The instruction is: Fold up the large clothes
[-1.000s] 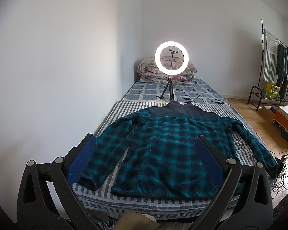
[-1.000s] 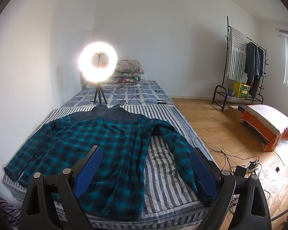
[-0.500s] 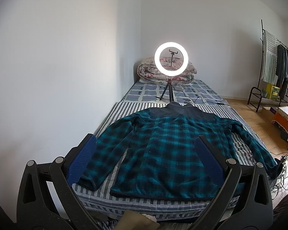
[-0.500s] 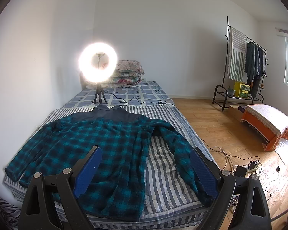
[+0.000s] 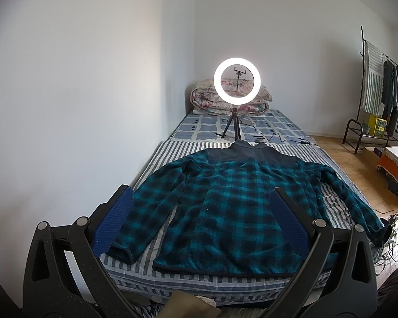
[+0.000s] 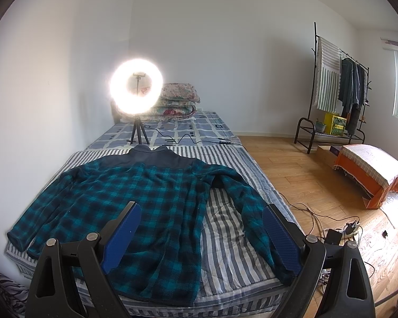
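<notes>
**Both claws hanging wide over the jacket, nothing folded yet**

Nearest the cameras, the left gripper (image 5: 199, 225) is hovering above the foot of the bed, its blue pads spread wide apart and gripping nothing. The right gripper (image 6: 201, 238) is doing the same further along the bed's foot, gaping just as wide, with nothing between its pads.

Below them, the plaid jacket (image 5: 225, 206) is lying flat on the striped blanket (image 6: 225, 228), hem toward the cameras, collar pointing away. Both sleeves are spreading outward, and the right one (image 6: 252, 212) is running down toward the bed's edge beside the wooden floor.

Beyond the collar, a ring light (image 5: 237, 84) is glowing on its small tripod, with its cable (image 6: 188, 137) trailing across the mattress, and folded quilts (image 6: 177, 100) are stacked behind it.

My read: the folding is not started yet, and a sleeve looks like the likely first grab. The danger is this: the fleece looks thick, so a shallow pinch could be catching the blanket underneath too, dragging everything crooked. And a careless sweep toward the collar could be snagging that cable and toppling the light.
</notes>
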